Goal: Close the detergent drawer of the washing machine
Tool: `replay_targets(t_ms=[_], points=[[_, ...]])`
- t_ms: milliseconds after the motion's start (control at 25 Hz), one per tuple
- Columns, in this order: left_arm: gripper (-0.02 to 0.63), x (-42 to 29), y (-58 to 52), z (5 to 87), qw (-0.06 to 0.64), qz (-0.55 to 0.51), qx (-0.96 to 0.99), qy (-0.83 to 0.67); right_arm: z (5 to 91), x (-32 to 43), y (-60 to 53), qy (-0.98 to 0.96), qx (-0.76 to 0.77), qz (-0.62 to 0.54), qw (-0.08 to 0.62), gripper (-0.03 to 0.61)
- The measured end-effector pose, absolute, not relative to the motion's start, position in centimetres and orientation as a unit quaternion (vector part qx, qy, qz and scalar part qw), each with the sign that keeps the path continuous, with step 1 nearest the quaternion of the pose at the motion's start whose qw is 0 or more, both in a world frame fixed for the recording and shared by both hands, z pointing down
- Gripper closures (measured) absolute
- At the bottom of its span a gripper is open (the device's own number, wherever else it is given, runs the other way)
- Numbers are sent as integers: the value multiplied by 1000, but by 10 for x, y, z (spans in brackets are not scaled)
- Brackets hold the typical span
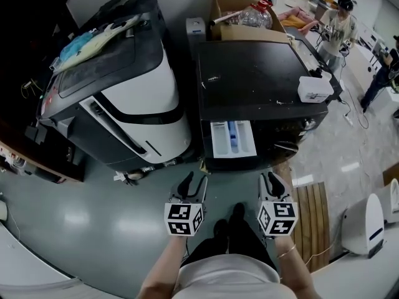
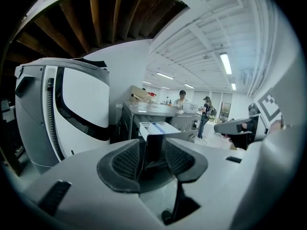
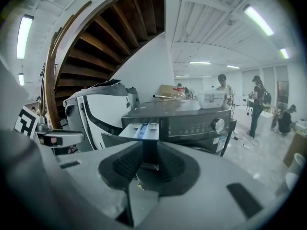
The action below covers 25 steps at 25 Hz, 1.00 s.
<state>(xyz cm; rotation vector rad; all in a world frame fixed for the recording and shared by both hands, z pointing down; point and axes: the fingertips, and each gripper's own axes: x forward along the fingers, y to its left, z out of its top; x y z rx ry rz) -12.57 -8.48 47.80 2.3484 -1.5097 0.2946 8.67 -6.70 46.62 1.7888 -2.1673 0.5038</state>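
Observation:
The dark washing machine [image 1: 249,73] stands ahead of me with its white detergent drawer [image 1: 232,138] pulled out at the front left; a blue insert shows inside. My left gripper [image 1: 192,187] hovers below the drawer's left corner, apart from it, jaws open and empty. My right gripper [image 1: 272,184] hangs to the drawer's lower right, also apart, with a narrow gap between its jaws and nothing in it. In the left gripper view the drawer [image 2: 156,128] shows beyond the open gripper [image 2: 152,150]. In the right gripper view the drawer [image 3: 141,130] lies beyond the gripper [image 3: 149,155].
A white and black machine [image 1: 124,86] lies tilted at the left, close beside the washer. A white box [image 1: 315,88] sits on the washer's top; a cardboard box [image 1: 240,11] stands behind. A slatted wooden board [image 1: 312,220] lies on the floor at right. People [image 1: 336,27] stand far back.

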Motion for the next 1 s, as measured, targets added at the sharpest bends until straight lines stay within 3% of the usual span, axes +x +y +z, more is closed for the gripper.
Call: replay_targets(t_ms=[1000], points=[[456,-104,-132,515,178,146,821,-523,516,98,-118,-752,599,197,194,499]])
